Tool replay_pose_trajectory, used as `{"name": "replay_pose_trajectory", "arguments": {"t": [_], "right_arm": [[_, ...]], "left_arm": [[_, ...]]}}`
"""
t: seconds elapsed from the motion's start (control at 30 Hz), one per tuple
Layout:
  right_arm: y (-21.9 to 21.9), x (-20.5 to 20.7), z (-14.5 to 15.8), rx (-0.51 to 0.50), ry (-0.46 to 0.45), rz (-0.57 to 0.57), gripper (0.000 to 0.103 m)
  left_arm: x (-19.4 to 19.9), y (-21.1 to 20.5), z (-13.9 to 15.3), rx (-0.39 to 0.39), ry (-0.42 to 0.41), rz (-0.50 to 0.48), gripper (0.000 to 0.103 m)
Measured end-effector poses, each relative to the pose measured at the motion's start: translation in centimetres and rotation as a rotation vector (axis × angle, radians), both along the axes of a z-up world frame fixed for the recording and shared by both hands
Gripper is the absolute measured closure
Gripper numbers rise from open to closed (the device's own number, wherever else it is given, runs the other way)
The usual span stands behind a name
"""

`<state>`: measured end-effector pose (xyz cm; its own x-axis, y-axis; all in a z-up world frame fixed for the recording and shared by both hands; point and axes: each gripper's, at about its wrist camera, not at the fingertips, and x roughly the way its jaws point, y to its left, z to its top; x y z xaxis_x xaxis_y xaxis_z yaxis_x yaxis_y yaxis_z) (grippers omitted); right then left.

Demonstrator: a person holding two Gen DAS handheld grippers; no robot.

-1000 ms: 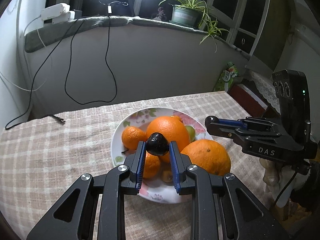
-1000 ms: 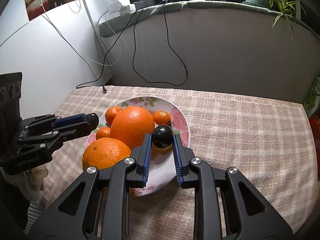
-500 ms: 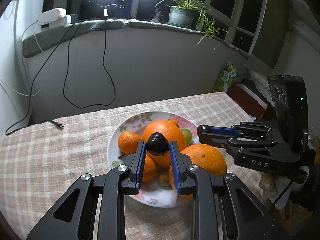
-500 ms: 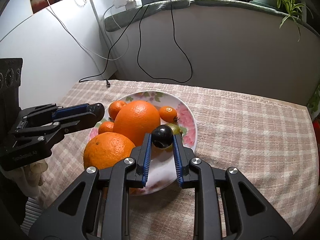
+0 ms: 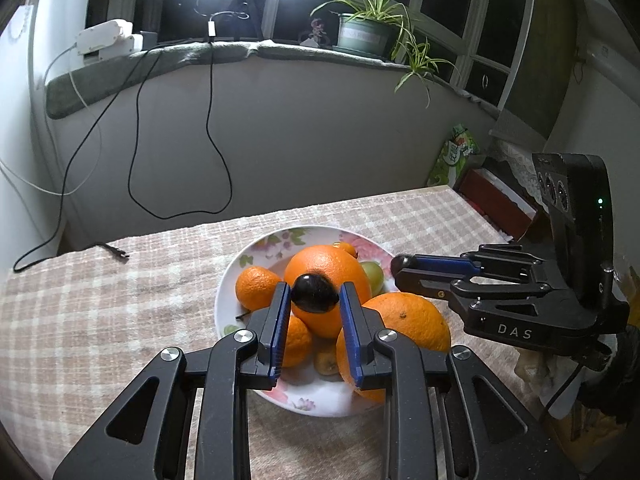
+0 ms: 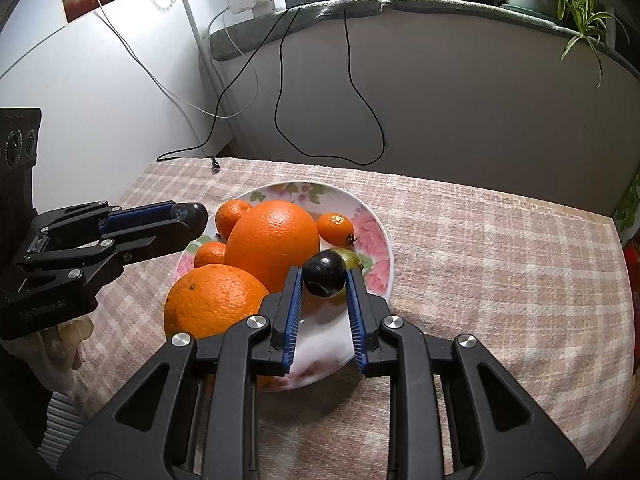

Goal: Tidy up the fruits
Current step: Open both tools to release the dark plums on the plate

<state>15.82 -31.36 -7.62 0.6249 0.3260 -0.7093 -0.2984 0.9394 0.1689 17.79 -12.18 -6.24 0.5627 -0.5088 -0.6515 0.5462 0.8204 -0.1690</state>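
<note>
Dark plum (image 5: 315, 298) clenched between left gripper (image 5: 314, 300) pads, above floral plate (image 6: 372, 224). Right gripper (image 6: 324, 278) jaws opening, second dark plum (image 6: 324, 273) between pads, large orange (image 6: 272, 246) at 10 o'clock.

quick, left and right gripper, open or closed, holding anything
left gripper: closed on a dark plum, above the plate.
right gripper: jaws opening, a second dark plum between them, seemingly touching both pads.

checked tablecloth (image 6: 480, 248) on table, floral plate (image 6: 376, 236), cable end (image 6: 215, 165)
</note>
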Motion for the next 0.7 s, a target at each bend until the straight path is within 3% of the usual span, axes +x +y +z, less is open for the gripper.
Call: {"name": "replay_pose_trajectory", "arguments": {"t": [0.1, 0.53, 0.7], "right_arm": [[-0.1, -0.2, 0.2, -0.010, -0.017, -0.009, 0.059], [-0.3, -0.9, 1.1, 0.004, -0.037, -0.012, 0.058], [-0.5, -1.5, 1.5, 0.008, -0.046, -0.021, 0.052]], "left_arm": [[-0.1, 0.0, 0.2, -0.001, -0.005, 0.003, 0.069], [-0.9, 0.5, 0.9, 0.002, -0.017, 0.013, 0.069], [-1.2, 0.7, 1.1, 0.005, -0.018, 0.030, 0.054]]}}
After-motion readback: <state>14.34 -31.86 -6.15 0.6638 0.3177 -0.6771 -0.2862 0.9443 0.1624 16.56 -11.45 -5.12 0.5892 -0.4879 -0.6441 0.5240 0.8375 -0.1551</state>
